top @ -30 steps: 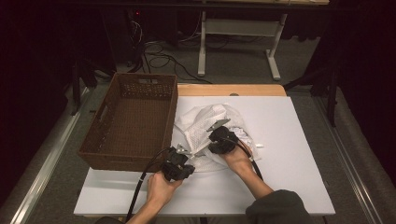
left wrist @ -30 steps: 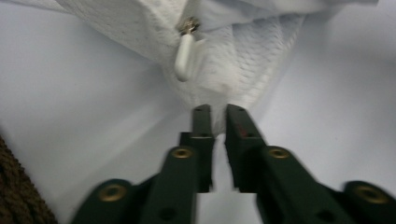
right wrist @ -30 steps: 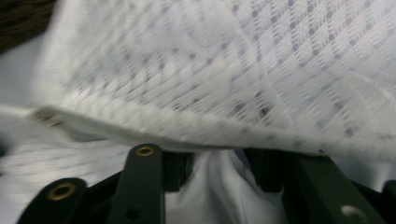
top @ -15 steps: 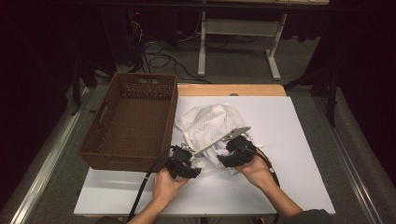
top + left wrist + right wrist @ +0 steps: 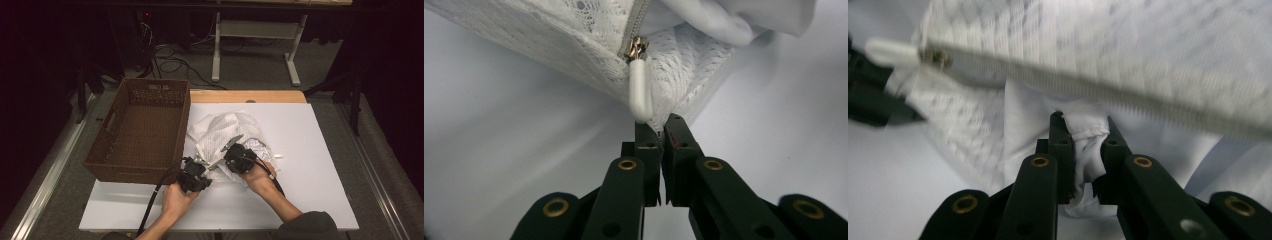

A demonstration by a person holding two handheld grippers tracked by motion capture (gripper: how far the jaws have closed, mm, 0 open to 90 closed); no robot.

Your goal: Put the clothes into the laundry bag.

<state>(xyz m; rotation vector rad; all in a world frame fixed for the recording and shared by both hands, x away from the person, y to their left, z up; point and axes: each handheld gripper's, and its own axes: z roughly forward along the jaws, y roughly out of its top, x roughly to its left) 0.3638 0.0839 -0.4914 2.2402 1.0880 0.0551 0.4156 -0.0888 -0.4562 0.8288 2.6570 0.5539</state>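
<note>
White mesh is what you are working with: one zippered laundry bag (image 5: 227, 137) is lying crumpled on the white surface (image 5: 320, 150), just beyond both of your hands, with one piece of plain white cloth (image 5: 1088, 150) tucked inside it. You are holding two hand-held grippers, one in each hand. Your left hand-held gripper (image 5: 658, 125) is pinching the bag's mesh corner between nearly closed jaws, having just been closing on it; one white zipper pull (image 5: 640, 95) is hanging just ahead of its jaw tips, touching the left one. Your right hand-held gripper (image 5: 1082, 127) is sitting just to the right of the left one in the high view, and its jaws have just been closing too; they are now clamping a bunched fold of the plain cloth, with the bag's zipper line (image 5: 1098, 85) running across just above them. One brown wicker basket (image 5: 142, 127) is standing to the far left of your left hand-held gripper, touching the bag's edge.
</note>
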